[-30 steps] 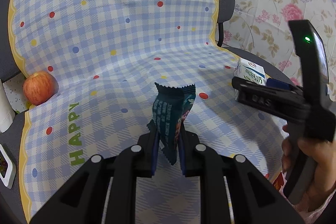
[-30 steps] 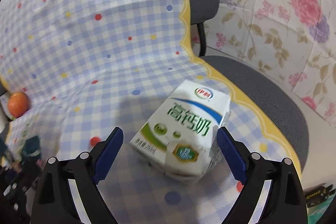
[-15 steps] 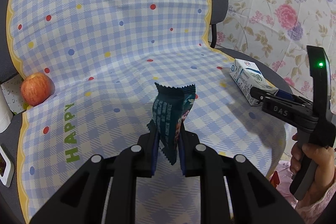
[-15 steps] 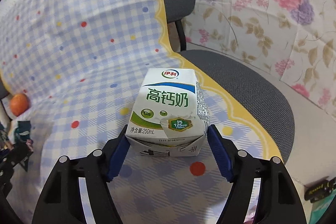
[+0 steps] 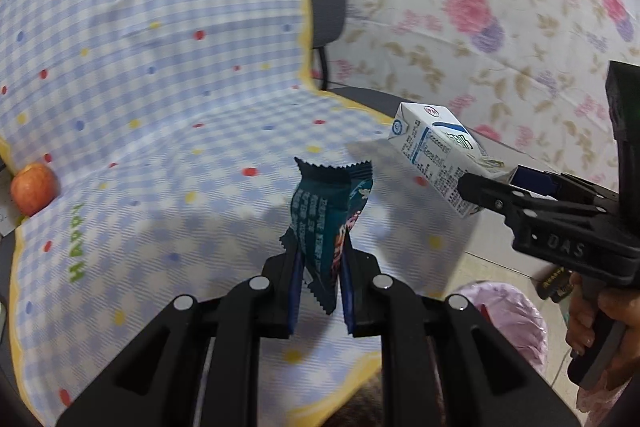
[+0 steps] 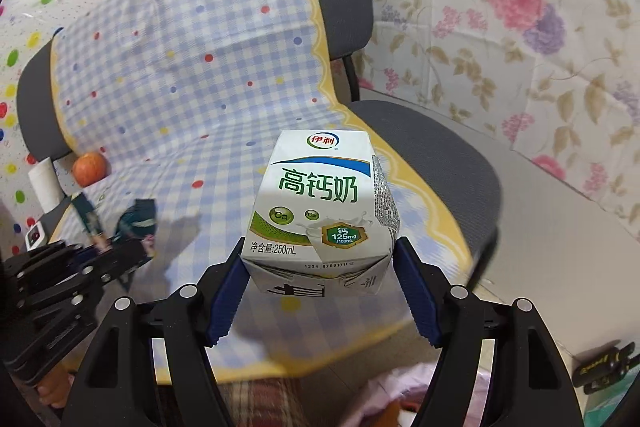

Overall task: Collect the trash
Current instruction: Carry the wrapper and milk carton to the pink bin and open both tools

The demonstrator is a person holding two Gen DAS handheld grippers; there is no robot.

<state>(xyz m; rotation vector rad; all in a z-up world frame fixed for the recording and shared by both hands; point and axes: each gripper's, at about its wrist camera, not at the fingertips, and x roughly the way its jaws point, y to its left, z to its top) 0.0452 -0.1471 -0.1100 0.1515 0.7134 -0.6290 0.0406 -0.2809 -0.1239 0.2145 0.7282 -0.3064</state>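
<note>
A grey chair carries a blue checked cloth draped over its back and seat. Low at the chair's front edge sits a pink-lined bin — its contents are blurred, so I cannot tell what is in it. The right gripper is clenched on a white milk carton, lifted clear of the cloth. The left gripper pinches a dark teal snack wrapper, standing upright between its pads. A red apple rests at the cloth's left edge — untouched.
</note>
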